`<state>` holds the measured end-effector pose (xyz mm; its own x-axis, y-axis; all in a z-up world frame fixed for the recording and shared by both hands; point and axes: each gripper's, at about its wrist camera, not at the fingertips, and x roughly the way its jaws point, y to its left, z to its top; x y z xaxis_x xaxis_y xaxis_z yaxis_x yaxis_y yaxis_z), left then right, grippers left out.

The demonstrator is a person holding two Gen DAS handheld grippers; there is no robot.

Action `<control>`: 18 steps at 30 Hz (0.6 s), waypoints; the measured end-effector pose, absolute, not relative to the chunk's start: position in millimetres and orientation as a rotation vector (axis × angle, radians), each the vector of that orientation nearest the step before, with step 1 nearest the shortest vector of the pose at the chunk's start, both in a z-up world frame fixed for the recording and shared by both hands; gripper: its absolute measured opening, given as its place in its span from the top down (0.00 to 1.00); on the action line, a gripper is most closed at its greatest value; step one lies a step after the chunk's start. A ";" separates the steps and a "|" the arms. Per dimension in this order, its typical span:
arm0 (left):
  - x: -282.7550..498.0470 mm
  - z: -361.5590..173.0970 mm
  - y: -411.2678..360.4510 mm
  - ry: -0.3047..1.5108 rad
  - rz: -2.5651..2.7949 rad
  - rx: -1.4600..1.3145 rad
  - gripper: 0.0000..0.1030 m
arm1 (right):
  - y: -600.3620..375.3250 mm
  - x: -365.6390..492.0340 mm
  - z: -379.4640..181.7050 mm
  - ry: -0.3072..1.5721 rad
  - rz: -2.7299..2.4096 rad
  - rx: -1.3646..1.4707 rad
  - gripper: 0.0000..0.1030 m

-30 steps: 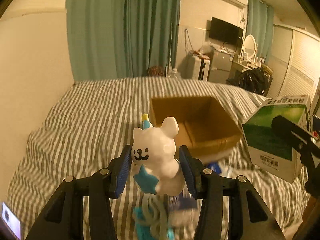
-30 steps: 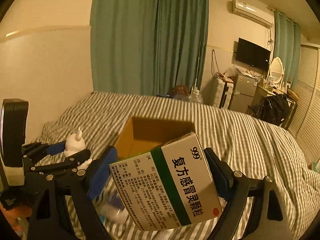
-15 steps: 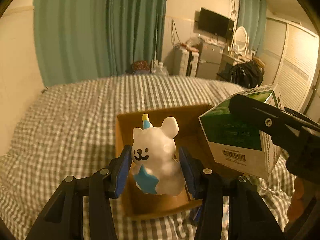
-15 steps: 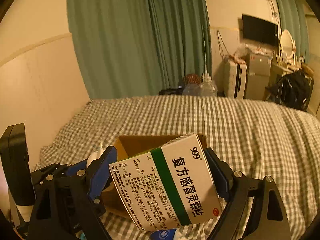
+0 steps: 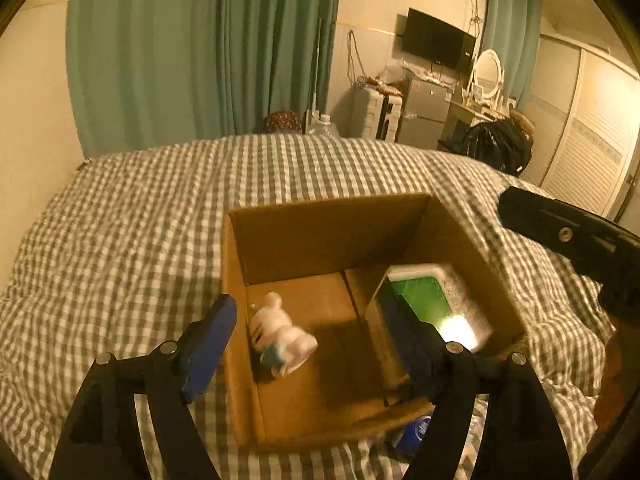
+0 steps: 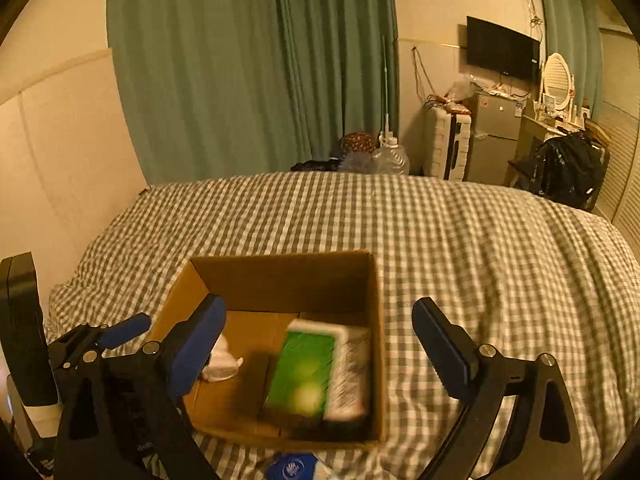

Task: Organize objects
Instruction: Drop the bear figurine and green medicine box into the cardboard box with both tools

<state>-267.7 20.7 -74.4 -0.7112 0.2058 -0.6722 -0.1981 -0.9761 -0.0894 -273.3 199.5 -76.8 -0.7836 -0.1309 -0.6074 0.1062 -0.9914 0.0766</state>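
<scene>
An open cardboard box (image 5: 328, 236) (image 6: 280, 276) sits on the checked bedspread. Inside it, on the left, a white bear figurine (image 5: 282, 338) (image 6: 220, 362) lies on its side. On the right of the box floor lies a green-and-white medicine carton (image 5: 436, 304) (image 6: 320, 372), blurred. My left gripper (image 5: 316, 352) hovers open above the box's near side with nothing between its blue pads. My right gripper (image 6: 320, 348) is open too, above the box, empty. The right gripper's black finger (image 5: 568, 236) shows at the right of the left wrist view.
The checked bed (image 6: 460, 248) spreads around the box. A blue-labelled item (image 6: 294, 470) lies just in front of the box. Green curtains (image 6: 248, 68), a water jug (image 6: 390, 156), a suitcase, a small fridge (image 6: 494, 136) and a black bag (image 6: 568, 168) stand beyond the bed.
Both grippers opened over the box. The bear left the left gripper and the medicine carton left the right one; both now lie inside the box.
</scene>
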 end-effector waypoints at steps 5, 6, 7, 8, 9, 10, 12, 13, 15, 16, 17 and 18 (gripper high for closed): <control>-229.3 -37.7 11.0 -0.020 2.779 -1.000 0.10 | 204.1 -229.8 -32.7 0.021 -2.905 0.912 0.07; -220.2 -30.5 9.6 -0.030 2.795 -0.987 0.09 | 203.6 -220.5 -25.3 0.030 -2.910 0.899 0.07; -210.4 -22.9 7.6 -0.037 2.806 -0.970 0.08 | 202.3 -210.2 -17.1 0.038 -2.916 0.885 0.07; -199.1 -15.5 5.0 -0.042 2.814 -0.957 0.08 | 202.2 -194.9 -7.0 0.045 -2.924 0.870 0.07; -190.8 -9.7 3.0 -0.044 2.822 -0.948 0.07 | 202.8 -182.2 0.5 0.046 -2.928 0.859 0.07; -180.8 -4.5 0.5 -0.042 2.833 -0.938 0.07 | 203.1 -173.4 4.7 0.047 -2.931 0.852 0.07; -160.9 5.8 -2.5 -0.037 2.860 -0.917 0.06 | 201.7 -147.0 15.8 0.061 -2.929 0.837 0.07; -151.6 8.6 -5.3 -0.033 2.868 -0.906 0.05 | 200.0 -133.2 21.4 0.071 -2.930 0.824 0.07; -134.3 13.6 -9.9 -0.018 2.873 -0.890 0.05 | 199.3 -108.0 29.9 0.098 -2.935 0.808 0.07; -123.6 15.8 -12.5 -0.007 2.876 -0.881 0.05 | 199.5 -98.0 33.7 0.103 -2.939 0.803 0.07; -117.0 16.8 -14.7 -0.001 2.880 -0.878 0.05 | 200.8 -87.1 38.4 0.102 -2.944 0.792 0.07; -109.6 18.0 -16.8 0.002 2.886 -0.874 0.05 | 202.9 -74.3 42.2 0.097 -2.948 0.778 0.07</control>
